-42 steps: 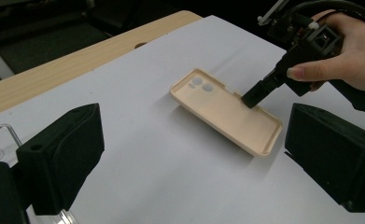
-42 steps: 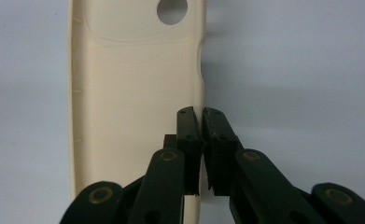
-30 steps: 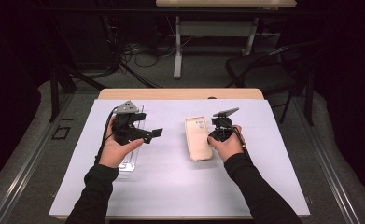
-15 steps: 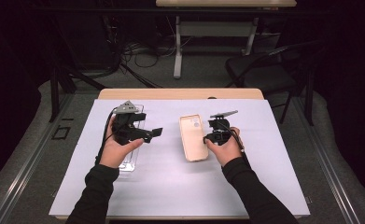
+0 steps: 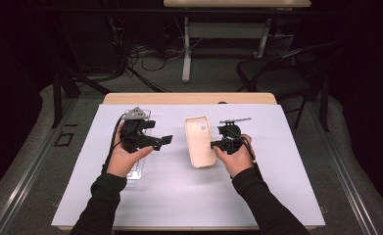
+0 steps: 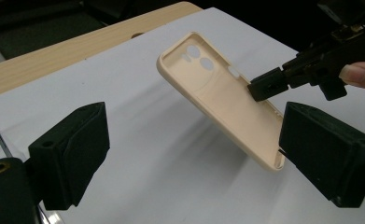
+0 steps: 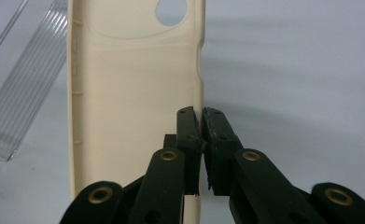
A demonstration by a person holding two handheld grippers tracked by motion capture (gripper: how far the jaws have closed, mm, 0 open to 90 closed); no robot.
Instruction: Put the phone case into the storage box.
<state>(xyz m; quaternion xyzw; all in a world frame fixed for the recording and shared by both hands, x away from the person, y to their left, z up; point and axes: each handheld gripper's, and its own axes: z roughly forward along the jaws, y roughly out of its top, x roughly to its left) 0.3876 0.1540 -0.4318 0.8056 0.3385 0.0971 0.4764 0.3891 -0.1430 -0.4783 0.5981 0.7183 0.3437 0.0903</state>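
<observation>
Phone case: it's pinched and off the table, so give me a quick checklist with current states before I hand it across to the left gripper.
1. Right gripper shut on the phone case side wall: ok.
2. Case lifted clear of the white table cover, tilted: ok.
3. Left gripper jaws apart, nothing between them: ok.
4. Case edge lined up between the left jaws: not ok, it sits beyond them.
5. Clear plastic tray out of the transfer path: ok, it lies under the left hand.
6. Grip firm enough to resist twisting: cannot tell.

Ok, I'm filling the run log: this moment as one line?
right gripper: shut on phone case rim, lifted | left gripper: open, nothing between jaws
</observation>
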